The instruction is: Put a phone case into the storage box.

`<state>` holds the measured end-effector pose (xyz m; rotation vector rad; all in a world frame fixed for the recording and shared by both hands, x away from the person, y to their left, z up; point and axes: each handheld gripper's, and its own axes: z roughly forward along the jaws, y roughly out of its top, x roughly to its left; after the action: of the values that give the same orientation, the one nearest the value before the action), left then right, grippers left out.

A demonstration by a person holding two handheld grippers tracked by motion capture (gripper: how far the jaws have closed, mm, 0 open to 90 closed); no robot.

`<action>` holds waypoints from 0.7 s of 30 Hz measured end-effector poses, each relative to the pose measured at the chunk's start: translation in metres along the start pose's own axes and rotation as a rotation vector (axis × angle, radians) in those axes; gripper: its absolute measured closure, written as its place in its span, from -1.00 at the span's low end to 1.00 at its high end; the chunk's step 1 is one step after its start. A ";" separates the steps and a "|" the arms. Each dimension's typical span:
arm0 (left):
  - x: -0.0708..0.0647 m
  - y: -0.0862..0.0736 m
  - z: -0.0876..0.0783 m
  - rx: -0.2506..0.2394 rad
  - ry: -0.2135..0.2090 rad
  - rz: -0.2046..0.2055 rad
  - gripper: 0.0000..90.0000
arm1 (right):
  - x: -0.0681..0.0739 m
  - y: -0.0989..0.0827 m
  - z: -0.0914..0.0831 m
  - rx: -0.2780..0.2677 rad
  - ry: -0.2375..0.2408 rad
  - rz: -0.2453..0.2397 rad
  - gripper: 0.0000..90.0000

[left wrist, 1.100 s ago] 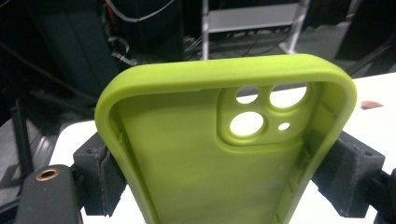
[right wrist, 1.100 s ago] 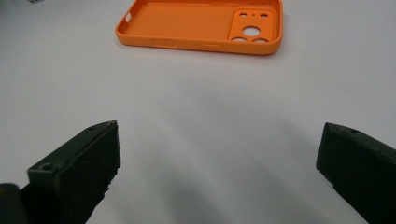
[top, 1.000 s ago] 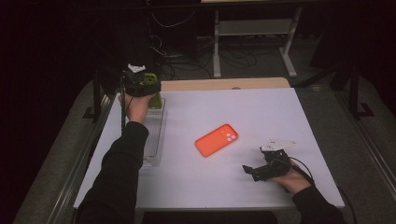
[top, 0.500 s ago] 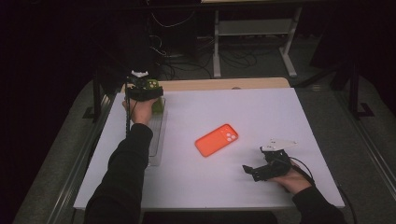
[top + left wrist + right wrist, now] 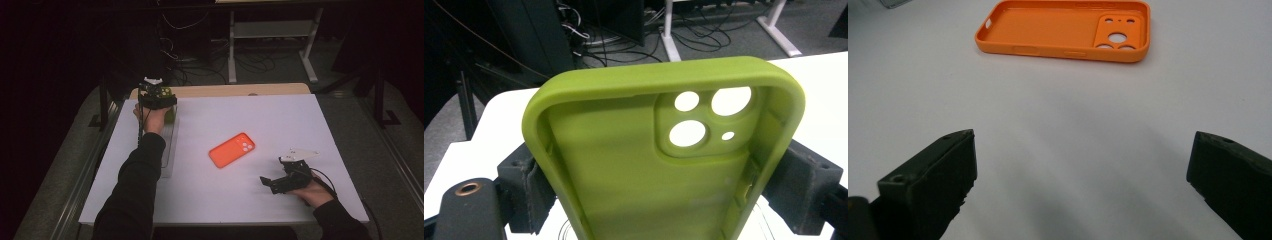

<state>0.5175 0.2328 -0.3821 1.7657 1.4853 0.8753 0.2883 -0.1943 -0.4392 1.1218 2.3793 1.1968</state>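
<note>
At the near right of the white desk [image 5: 240, 200], the right gripper [image 5: 274, 183] rested low in the person's hand, its fingers spread wide with nothing between them, pointed toward an orange phone case [image 5: 232, 150] lying open side up near the middle of the desk, well apart from those fingers. Along the left edge lay a clear plastic tray [image 5: 169, 150], partly hidden by the person's dark sleeve [image 5: 135, 185]. At the far left corner, the left gripper [image 5: 157, 98] held a green phone case [image 5: 664, 155] above the far end of the tray, its fingers pressed against the case's two long sides, camera cut-outs toward the far end. Beyond the desk, cables and a white stand occupied the dark floor.
</note>
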 end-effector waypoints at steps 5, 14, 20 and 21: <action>0.002 0.000 0.000 -0.011 -0.020 -0.002 -0.95 | 0.000 0.000 0.000 0.000 0.001 0.000 -1.00; 0.010 0.005 -0.012 -0.036 -0.089 -0.023 -1.00 | 0.000 0.000 0.000 0.000 -0.002 0.000 -1.00; 0.022 0.009 -0.029 -0.004 -0.132 0.040 -1.00 | 0.000 0.001 0.000 -0.007 -0.005 -0.007 -1.00; 0.024 0.010 -0.033 -0.007 -0.136 0.038 -1.00 | 0.000 0.001 0.000 -0.005 -0.006 -0.007 -1.00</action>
<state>0.4986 0.2570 -0.3541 1.8159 1.3643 0.7624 0.2890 -0.1935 -0.4383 1.1135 2.3725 1.1952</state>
